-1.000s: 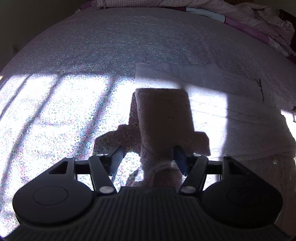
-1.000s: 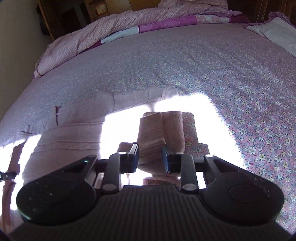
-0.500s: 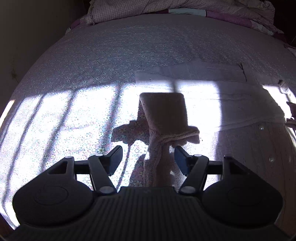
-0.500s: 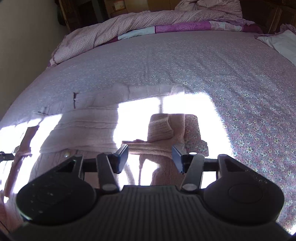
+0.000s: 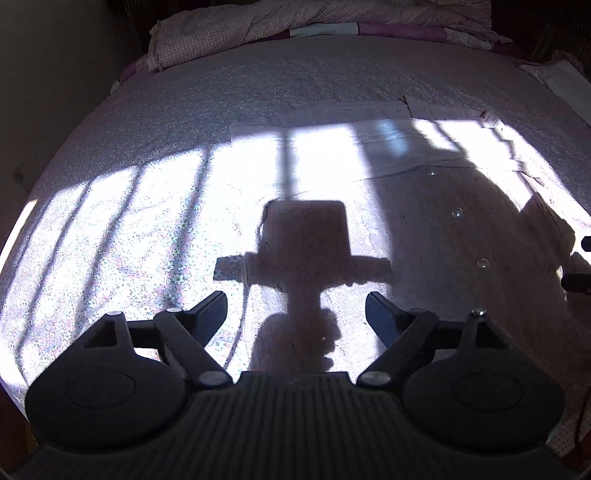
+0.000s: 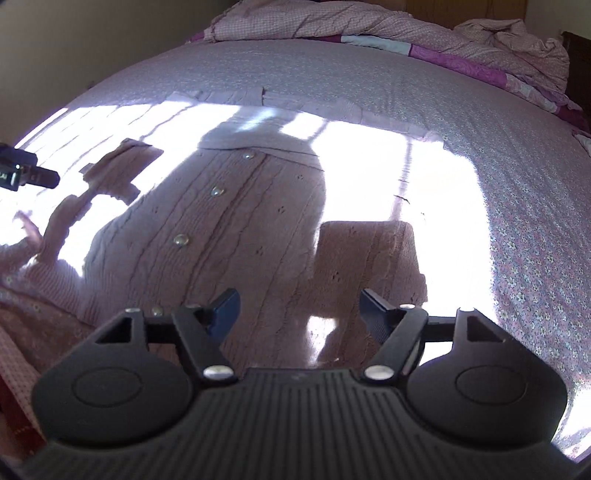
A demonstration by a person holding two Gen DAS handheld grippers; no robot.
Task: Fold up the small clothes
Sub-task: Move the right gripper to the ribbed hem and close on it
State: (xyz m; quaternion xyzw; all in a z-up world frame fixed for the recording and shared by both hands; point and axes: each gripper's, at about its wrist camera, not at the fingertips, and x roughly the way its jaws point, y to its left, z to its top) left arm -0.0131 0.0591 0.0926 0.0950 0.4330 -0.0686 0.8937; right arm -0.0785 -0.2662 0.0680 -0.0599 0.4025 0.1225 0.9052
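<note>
A small pink knitted cardigan (image 6: pixel 236 229) with round buttons lies flat on the bed, front up. One sleeve (image 6: pixel 365 254) lies folded over its right side, the other sleeve (image 5: pixel 306 236) over its left side. My left gripper (image 5: pixel 295 308) is open and empty just above the folded left sleeve. My right gripper (image 6: pixel 299 306) is open and empty above the cardigan's lower body, left of the folded right sleeve. The left gripper's tip also shows at the left edge of the right wrist view (image 6: pixel 26 173).
The floral bedsheet (image 6: pixel 524 229) covers the bed, with strong sunlight and window-bar shadows. A rumpled quilt (image 6: pixel 369 26) lies along the far edge. A white pillow (image 5: pixel 565 81) is at the far right. A wall runs along the bed's left side.
Both grippers opened and let go of the sleeves, which now lie on the cardigan. Both grippers drew back and up, so more of the garment shows.
</note>
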